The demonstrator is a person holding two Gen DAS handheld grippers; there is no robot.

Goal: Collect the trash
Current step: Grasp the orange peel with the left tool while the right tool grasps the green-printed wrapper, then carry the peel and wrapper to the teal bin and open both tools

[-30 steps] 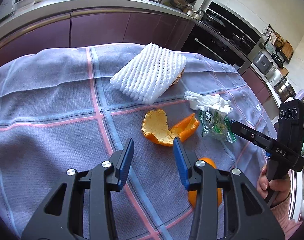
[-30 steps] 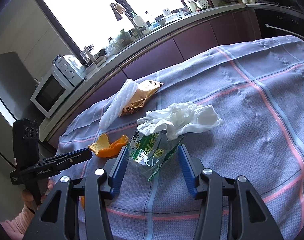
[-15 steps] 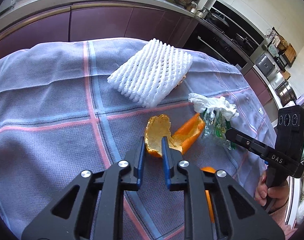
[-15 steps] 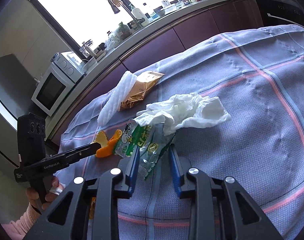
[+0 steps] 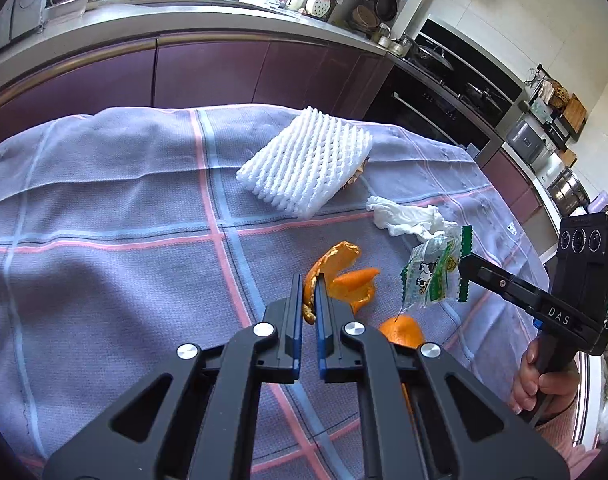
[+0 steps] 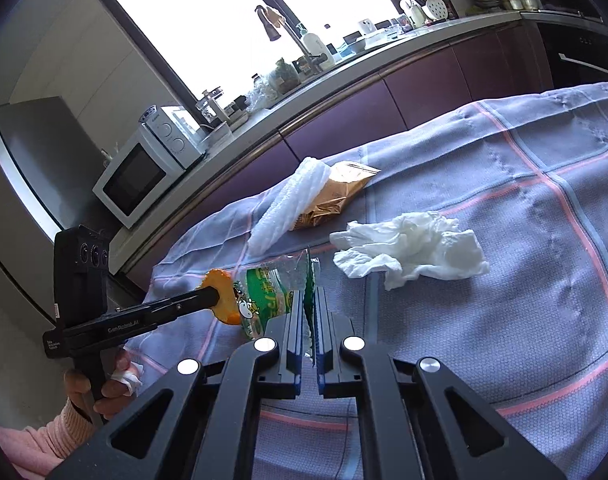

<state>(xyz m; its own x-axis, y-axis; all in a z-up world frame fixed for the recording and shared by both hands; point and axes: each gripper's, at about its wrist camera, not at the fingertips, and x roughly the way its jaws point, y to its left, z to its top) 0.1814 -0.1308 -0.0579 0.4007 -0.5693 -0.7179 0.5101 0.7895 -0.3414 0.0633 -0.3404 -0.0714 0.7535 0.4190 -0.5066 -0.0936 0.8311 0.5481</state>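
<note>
Sunlit kitchen: purple cabinets (image 5: 208, 68), bright window (image 6: 208, 20), perhaps steel counter (image 5: 176, 20).

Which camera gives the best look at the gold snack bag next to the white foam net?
The right wrist view: the gold snack bag lies mostly exposed beside the foam net. In the left wrist view the net covers it, leaving only a sliver at its far edge.

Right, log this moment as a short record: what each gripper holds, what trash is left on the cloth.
left gripper: jaws shut on orange peel
right gripper: jaws shut on green snack wrapper, lifted off the cloth
on tablecloth: white foam net, gold foil packet partly under it, crumpled tissue, second orange peel piece
bin: none in view
</note>
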